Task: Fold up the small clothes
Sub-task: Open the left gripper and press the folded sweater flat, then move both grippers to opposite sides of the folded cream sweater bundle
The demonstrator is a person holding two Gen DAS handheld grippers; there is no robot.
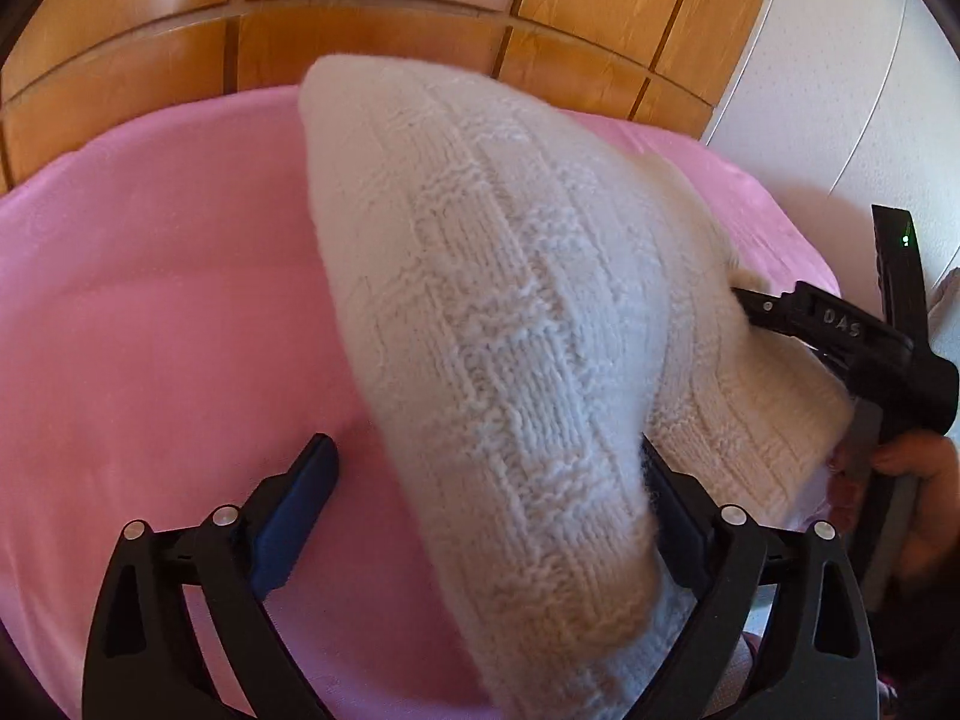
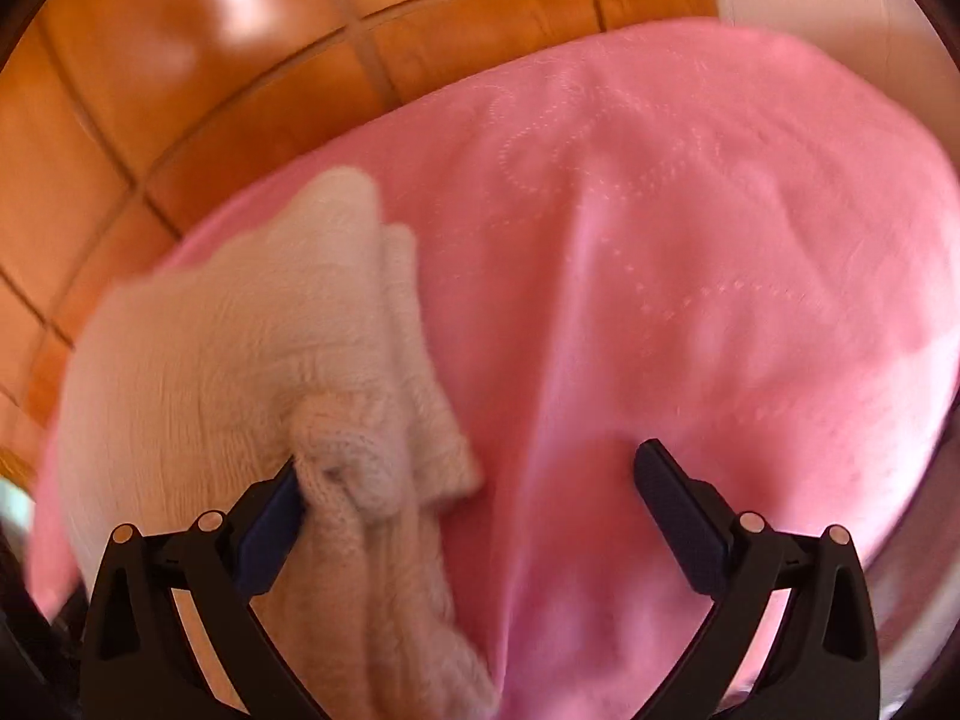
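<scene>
Draping white knit garment (image 1: 510, 330) | over left tongs (image 1: 486, 480) | jaws wide

One bit of lettering shows up: raised characters on the black body of the right gripper (image 1: 840, 324), seen from the left wrist camera at the right edge, reading roughly "DAS", though the first letter is soft and could be an O. Over on the right wrist view, everything is motion-blurred and no writing can be read.
</scene>
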